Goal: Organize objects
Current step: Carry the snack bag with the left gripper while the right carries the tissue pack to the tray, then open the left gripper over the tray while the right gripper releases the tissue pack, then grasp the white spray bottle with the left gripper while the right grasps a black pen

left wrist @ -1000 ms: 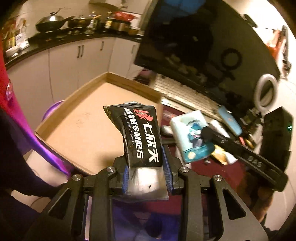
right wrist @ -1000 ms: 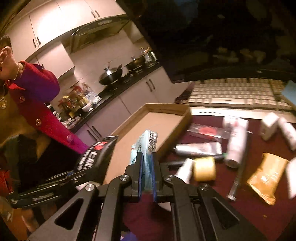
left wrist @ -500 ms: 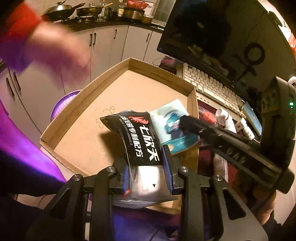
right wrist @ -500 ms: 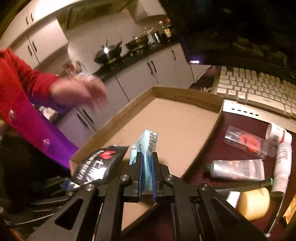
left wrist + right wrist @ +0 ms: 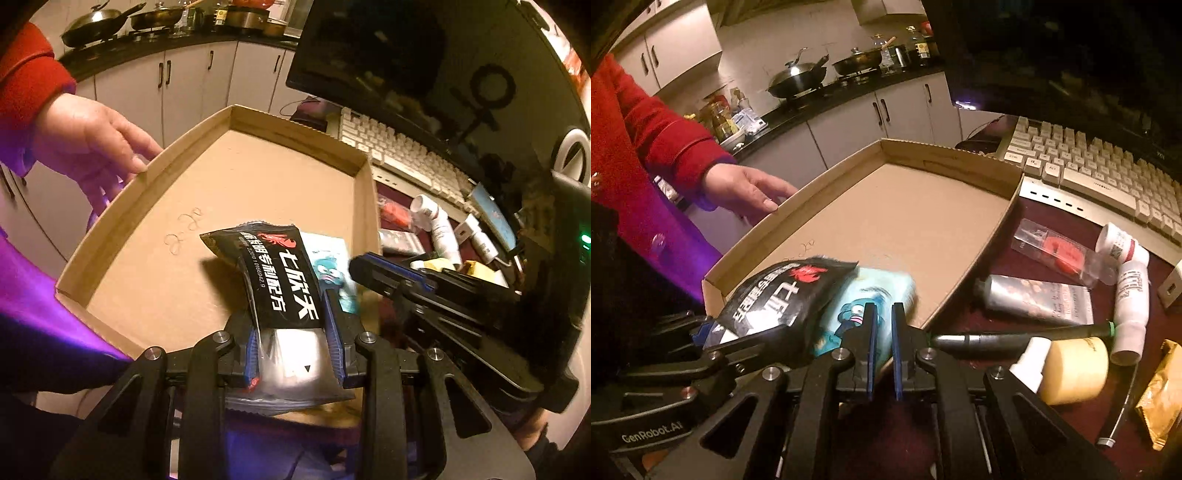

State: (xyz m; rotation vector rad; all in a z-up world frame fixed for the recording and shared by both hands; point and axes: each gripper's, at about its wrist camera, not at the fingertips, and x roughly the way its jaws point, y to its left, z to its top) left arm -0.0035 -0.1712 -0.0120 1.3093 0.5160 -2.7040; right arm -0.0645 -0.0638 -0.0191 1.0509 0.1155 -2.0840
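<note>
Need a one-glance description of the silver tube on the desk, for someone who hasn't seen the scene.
Start at the shallow cardboard tray in front of the white keyboard. Just off the tray's right wall, on the dark red desktop, lies the silver tube, flat on its side. It has a dark cap pointing at the tray and printed lettering; its neighbours are white bottles, a black pen and a clear packet with red contents.

Both wrist cameras look steeply down along their fingers, close over the cardboard tray, which both share; the right view also takes in the keyboard.
</note>
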